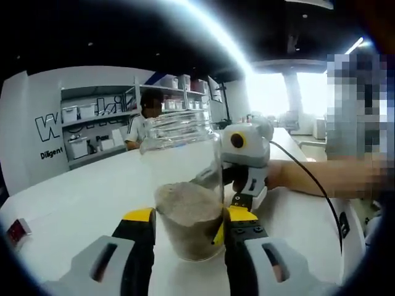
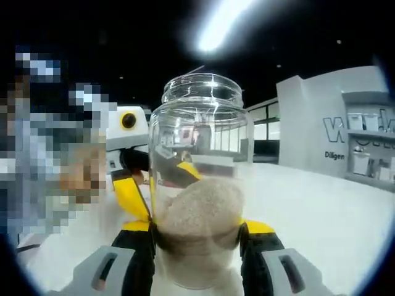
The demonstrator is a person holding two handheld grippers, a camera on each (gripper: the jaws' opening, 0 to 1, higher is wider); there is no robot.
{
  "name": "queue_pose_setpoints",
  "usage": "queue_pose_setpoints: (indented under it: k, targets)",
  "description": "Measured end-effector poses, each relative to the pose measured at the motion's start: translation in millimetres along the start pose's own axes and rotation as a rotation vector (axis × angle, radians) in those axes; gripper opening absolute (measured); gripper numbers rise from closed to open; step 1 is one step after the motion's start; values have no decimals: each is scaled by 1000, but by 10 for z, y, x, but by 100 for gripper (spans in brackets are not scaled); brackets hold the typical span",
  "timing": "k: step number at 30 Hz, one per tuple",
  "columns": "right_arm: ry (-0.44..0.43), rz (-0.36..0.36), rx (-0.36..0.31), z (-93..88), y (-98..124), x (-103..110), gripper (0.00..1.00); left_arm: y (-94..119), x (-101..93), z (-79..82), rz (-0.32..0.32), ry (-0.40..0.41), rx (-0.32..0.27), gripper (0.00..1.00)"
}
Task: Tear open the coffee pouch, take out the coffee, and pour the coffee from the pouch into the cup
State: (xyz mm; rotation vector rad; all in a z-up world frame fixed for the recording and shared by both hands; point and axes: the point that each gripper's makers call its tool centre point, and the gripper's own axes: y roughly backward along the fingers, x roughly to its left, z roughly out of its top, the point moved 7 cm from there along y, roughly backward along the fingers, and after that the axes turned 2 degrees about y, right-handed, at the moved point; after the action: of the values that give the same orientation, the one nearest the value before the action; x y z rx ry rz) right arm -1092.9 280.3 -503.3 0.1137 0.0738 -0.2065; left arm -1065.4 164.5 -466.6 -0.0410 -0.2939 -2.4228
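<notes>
Coffee: pale brown powder (image 1: 188,216) heaped in the lower part of a clear glass jar (image 1: 182,154), mounded higher on one side, with a darker band at the very bottom in the right gripper view

Jar: upright on the white surface (image 1: 74,197), open at the mouth with no lid on it, threaded neck, glass clear enough to see the room through the upper half; this is what serves as the cup

Left tool (image 1: 185,237): its black and yellow jaws stand on either side of the jar's lower half, seemingly against the glass, so I judge it pinching the jar, though contact is hard to confirm

Right tool (image 2: 197,237): jaws likewise flank the jar's base from the opposite side, close against the glass, apparently gripping it too

Pouch: I cannot pick one out; a thin dark strip inside the jar above the powder in the right gripper view could be a scrap of it, too unclear to say

Stage: judging by the powder already in the jar, the pouring looks done or nearly so

Risk: two tools squeezing smooth round glass from opposite sides could make it slip or twist out; uneven pull from either hand could tip it, and with no lid the powder would spill over the surface

Background: shelves with white boxes (image 1: 86,114) and a person standing by them, well apart from the jar
</notes>
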Motion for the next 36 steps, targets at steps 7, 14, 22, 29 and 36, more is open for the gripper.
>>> queue_pose_setpoints:
  k: [7,14,22,29,36]
  targets:
    - [-1,-14,0,-3,9,-16,55,-28,21,2,-3,7,-1,46]
    - [-10,-39,-3,-4,8,-30,56,-61,36,6,-3,33,-8,46]
    - [-7,-67,-5,-2,-3,-16,56,-56,22,2,-9,46,-14,46]
    - [-11,-96,-5,-1,-6,-28,57,-70,13,-7,-20,68,-23,46]
    - [-9,-144,1,-1,3,-27,58,-103,9,-12,-27,77,-35,46]
